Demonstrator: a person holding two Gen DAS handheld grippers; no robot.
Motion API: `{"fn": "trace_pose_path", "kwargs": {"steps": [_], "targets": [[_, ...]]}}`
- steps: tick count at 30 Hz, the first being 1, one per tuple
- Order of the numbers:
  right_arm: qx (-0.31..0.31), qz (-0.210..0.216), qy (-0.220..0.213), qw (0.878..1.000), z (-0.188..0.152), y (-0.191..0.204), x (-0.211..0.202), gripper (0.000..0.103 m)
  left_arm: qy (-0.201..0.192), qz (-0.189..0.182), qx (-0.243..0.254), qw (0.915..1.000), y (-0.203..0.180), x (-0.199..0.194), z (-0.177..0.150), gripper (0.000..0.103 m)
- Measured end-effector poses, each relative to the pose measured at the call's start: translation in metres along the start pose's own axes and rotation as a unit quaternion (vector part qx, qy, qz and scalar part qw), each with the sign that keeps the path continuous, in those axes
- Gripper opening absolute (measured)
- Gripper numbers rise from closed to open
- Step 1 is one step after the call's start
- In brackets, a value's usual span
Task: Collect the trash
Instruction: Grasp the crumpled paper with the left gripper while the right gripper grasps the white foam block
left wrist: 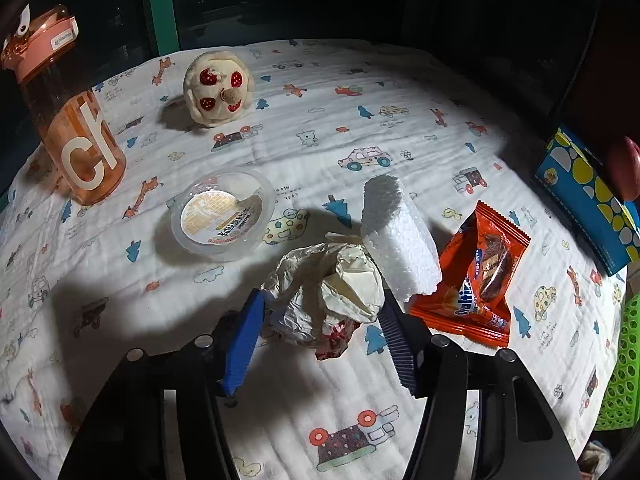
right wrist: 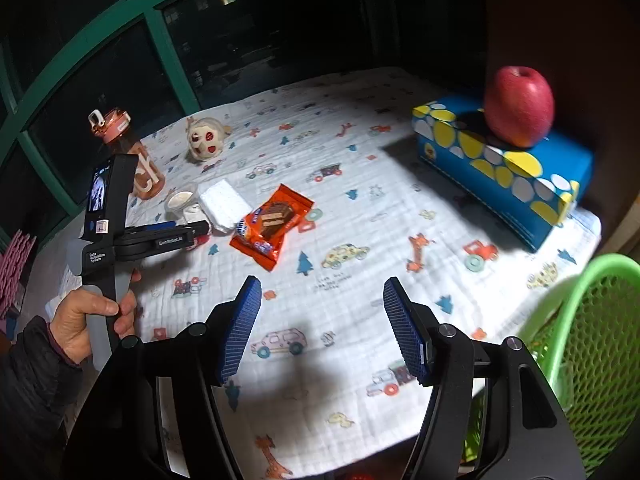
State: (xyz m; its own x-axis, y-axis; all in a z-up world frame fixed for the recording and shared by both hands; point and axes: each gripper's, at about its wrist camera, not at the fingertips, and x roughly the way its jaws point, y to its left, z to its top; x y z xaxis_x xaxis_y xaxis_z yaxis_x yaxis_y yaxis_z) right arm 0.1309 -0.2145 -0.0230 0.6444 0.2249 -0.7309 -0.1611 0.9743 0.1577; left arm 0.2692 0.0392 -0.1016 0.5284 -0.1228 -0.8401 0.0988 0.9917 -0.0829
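Note:
A crumpled paper wad (left wrist: 326, 290) lies on the patterned cloth between the open blue fingers of my left gripper (left wrist: 322, 306); the fingers stand on either side of it and whether they touch it I cannot tell. A white foam piece (left wrist: 396, 236), an orange snack wrapper (left wrist: 478, 276) and an empty clear plastic cup (left wrist: 224, 216) lie beside it. My right gripper (right wrist: 322, 292) is open and empty above bare cloth. The left gripper (right wrist: 192, 232), wrapper (right wrist: 272, 224) and foam piece (right wrist: 222, 204) also show in the right wrist view.
A green mesh basket (right wrist: 588, 340) stands at the table's right edge. A blue tissue box (right wrist: 508, 176) carries a red apple (right wrist: 518, 106). An orange water bottle (left wrist: 68, 120) and a plush toy (left wrist: 218, 88) stand at the back left.

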Motion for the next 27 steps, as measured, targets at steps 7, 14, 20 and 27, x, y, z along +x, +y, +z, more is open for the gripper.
{"fn": "trace_pose_path", "kwargs": {"steps": [7,14,20,27], "targets": [[-0.030,0.026,0.014,0.999,0.017,0.024,0.030,0.064,0.001,-0.019,-0.011,0.9998,0.017,-0.017,-0.006,0.034],[-0.063,0.060,0.035,0.996,0.037,0.057,0.068,0.064,-0.004,-0.015,-0.022,0.9996,0.044,-0.039,-0.019,0.032],[-0.089,0.082,0.055,0.991,0.051,0.084,0.104,0.064,-0.016,-0.011,-0.048,0.9987,0.070,-0.059,-0.025,0.031],[-0.109,0.107,0.091,0.984,0.066,0.107,0.155,0.070,-0.028,-0.007,-0.078,0.9966,0.096,-0.077,-0.032,0.031]]}}
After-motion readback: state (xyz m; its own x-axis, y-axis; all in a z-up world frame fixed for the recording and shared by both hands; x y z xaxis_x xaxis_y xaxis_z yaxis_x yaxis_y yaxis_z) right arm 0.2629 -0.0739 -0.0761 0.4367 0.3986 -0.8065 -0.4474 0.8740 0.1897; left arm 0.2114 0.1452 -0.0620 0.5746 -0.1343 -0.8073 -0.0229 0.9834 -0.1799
